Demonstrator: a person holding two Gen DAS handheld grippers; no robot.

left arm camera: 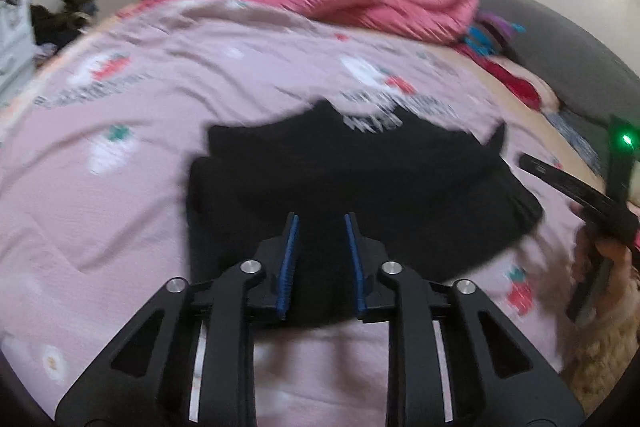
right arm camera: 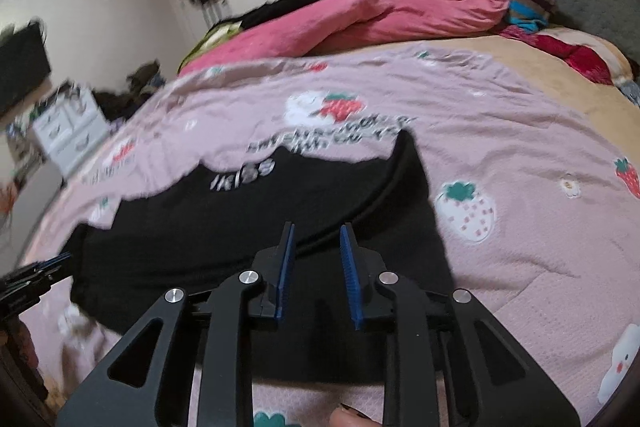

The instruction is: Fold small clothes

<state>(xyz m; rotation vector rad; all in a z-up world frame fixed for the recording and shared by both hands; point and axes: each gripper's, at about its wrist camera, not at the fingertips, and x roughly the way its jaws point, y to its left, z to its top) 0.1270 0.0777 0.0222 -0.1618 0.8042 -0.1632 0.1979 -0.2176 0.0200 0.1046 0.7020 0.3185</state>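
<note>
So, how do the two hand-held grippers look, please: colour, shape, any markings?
Both look alike. The left hand-held gripper and the right hand-held gripper have matte black angular linkage arms with triangular cut-outs, round silver pivot bolts, and two narrow fingers lined with ribbed blue pads. Seen from the left wrist view, the right one carries a green light.

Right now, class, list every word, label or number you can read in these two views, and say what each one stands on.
"IKISS", or close to it: white print on the black garment, right wrist view; the first letters are unsure.
Dark lines of print on the pink strawberry bedcover, beside a strawberry: too blurred to read.
White print on the garment in the left wrist view: blurred, unreadable.
Bedcover lettering in the left wrist view: blurred, unreadable.
No numbers or signs are legible.
</note>
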